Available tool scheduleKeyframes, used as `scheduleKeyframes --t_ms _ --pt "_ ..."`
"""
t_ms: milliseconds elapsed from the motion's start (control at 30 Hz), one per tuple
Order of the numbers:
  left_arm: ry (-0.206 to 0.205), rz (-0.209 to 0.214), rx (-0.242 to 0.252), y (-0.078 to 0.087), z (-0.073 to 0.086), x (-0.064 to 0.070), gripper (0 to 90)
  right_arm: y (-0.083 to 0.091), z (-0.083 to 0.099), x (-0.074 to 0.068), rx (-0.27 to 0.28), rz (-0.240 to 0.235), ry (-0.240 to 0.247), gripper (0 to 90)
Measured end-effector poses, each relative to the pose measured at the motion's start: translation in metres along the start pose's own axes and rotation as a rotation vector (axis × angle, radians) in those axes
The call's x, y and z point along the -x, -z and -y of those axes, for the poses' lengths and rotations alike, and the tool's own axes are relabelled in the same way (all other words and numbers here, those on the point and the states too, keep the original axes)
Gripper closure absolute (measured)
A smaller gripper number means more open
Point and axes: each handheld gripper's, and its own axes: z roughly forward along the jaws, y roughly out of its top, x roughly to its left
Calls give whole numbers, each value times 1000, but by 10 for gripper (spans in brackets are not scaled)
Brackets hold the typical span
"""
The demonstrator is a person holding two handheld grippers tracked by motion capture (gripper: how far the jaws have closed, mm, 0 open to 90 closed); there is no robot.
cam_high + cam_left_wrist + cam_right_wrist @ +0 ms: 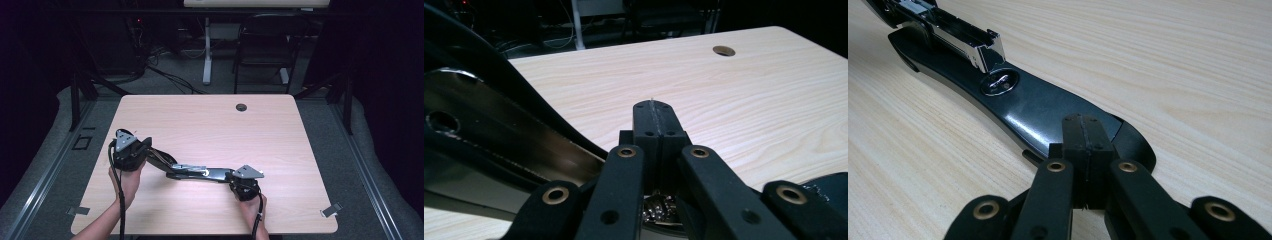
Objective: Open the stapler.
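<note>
A black stapler [200, 172] lies opened flat on the wooden table [210, 125], between the two grippers. Its chrome magazine [958, 42] and round anvil plate [999, 82] show in the right gripper view. My right gripper [1083, 122] is shut, its tips on or just above the near end of the stapler's base [1038, 105]; in the high view it [227, 175] is at the stapler's right end. My left gripper [652, 107] is shut with nothing between its jaws. The stapler's black and chrome upper arm [499, 135] runs close along its left side. From above, the left gripper [147, 145] is at the stapler's left end.
A round cable hole [241, 107] sits near the table's far edge, also seen in the left gripper view [723, 50]. Beyond the table stand a dark chair [265, 45] and a white desk leg [206, 50]. Bare tabletop stretches behind and right of the stapler.
</note>
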Motion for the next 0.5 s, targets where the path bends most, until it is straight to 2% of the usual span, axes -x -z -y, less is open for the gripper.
scheduleKeyframes --t_ms 133,267,367,433,500 --pt "-36 -4 -1 3 -1 0 884 0 0 0 4 -3 -8 900" --pt "-66 9 -7 9 -3 2 767 0 0 0 4 -3 -8 900" --pt "-90 52 -19 15 -2 4 687 0 0 1 5 -11 -18 900" --pt "-104 75 -35 18 0 5 582 0 0 1 7 -10 -19 900" --pt "-101 104 -50 21 2 5 538 0 0 1 5 -12 -19 900"
